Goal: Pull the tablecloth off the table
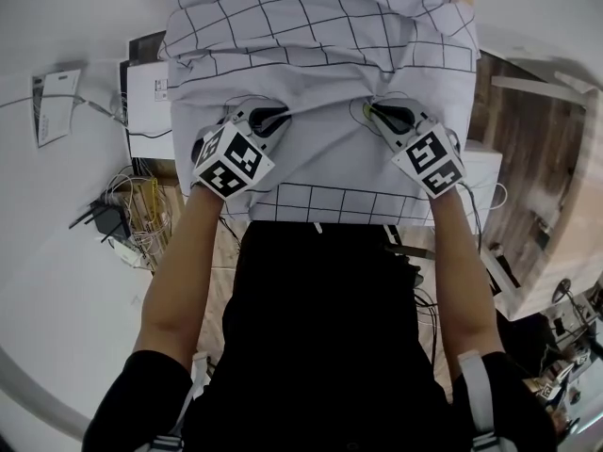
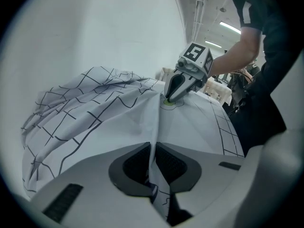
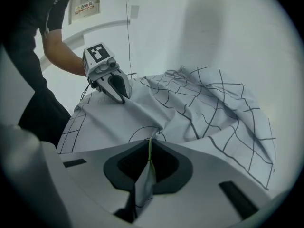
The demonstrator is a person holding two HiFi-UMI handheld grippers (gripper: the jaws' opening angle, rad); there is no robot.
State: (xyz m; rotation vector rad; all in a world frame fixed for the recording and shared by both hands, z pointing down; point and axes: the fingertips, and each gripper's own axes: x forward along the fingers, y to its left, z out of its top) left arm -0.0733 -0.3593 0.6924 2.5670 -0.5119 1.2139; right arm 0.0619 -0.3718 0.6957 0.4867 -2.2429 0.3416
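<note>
A white tablecloth (image 1: 320, 26) with a black grid lies rumpled over the table, its near edge hanging toward me. My left gripper (image 1: 268, 121) is shut on a pinched fold of the cloth near the front left. In the left gripper view the fold (image 2: 153, 141) runs between the closed pads. My right gripper (image 1: 384, 113) is shut on a fold at the front right. The right gripper view shows the cloth (image 3: 148, 160) clamped between its pads. Each gripper appears in the other's view: the right gripper (image 2: 172, 96) and the left gripper (image 3: 122, 98), both pressed into the cloth.
The table itself is hidden under the cloth. On the floor at left lie tangled cables and a black router (image 1: 111, 219), beside a white box (image 1: 146, 97). Wooden flooring (image 1: 528, 158) and white boards are at right. A sign (image 3: 85, 4) hangs on the wall.
</note>
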